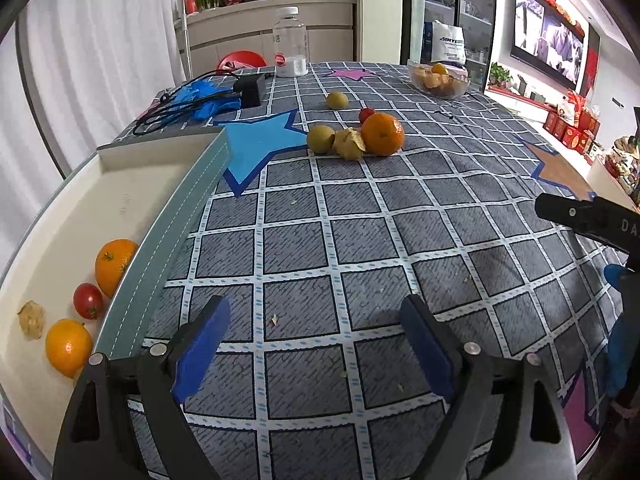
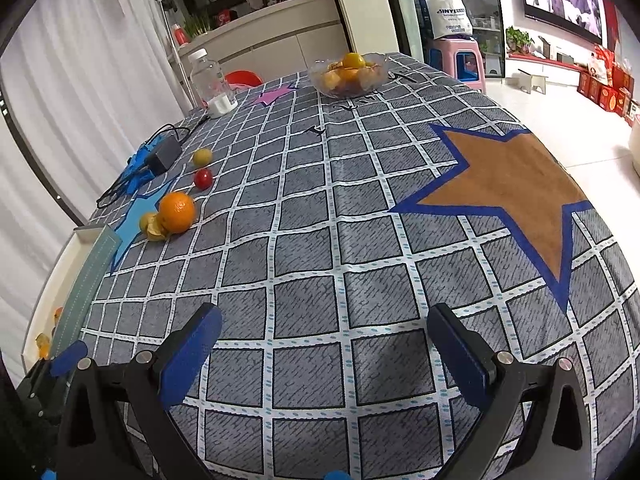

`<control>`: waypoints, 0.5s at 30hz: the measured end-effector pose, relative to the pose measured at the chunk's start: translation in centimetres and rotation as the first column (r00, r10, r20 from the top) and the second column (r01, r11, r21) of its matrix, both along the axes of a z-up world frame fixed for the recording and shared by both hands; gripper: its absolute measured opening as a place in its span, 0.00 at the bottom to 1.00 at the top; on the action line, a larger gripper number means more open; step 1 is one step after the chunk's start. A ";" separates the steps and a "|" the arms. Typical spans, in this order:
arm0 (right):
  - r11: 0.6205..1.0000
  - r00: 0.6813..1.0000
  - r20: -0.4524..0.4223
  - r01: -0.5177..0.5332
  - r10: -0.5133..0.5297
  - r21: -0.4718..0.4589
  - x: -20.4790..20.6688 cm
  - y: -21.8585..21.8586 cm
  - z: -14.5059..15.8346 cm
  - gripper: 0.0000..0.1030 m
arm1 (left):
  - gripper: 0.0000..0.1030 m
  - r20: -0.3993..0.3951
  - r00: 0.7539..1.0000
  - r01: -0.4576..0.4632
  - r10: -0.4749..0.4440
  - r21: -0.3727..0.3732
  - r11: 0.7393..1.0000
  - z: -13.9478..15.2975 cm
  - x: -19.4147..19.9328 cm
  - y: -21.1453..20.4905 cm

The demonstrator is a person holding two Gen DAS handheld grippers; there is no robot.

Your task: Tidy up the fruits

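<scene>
A white tray [image 1: 132, 184] with a grey-green rim lies at the left; in it are an orange [image 1: 116, 266], a cherry tomato [image 1: 88, 300], a husked fruit [image 1: 31, 319] and a small orange fruit [image 1: 68, 347]. Farther out on the checked cloth lie an orange [image 1: 383, 134], a husked fruit [image 1: 350, 144], two yellow-green fruits [image 1: 321, 139] and a cherry tomato [image 1: 366, 114]. My left gripper [image 1: 316, 312] is open over bare cloth beside the tray, nothing between its pads. My right gripper [image 2: 325, 316] is open and empty too, well short of the orange [image 2: 177, 212].
A glass bowl [image 2: 348, 74] of fruit stands at the far end of the table. A clear bottle [image 1: 291, 42], a black adapter [image 1: 248, 90] with its cable and blue gloves [image 1: 204, 96] lie at the far left. The cloth drops off at the right edge.
</scene>
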State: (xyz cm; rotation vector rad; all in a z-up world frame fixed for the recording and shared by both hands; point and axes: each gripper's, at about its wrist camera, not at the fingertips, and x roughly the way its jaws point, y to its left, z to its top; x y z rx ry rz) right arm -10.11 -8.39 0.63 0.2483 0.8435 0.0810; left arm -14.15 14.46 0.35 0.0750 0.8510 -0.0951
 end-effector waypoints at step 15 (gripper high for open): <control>1.000 1.000 0.002 0.000 0.000 0.003 -0.1 0.0 0.0 1.00 | 0.95 -0.029 1.000 -0.010 0.010 -0.017 1.000 -0.1 0.5 0.5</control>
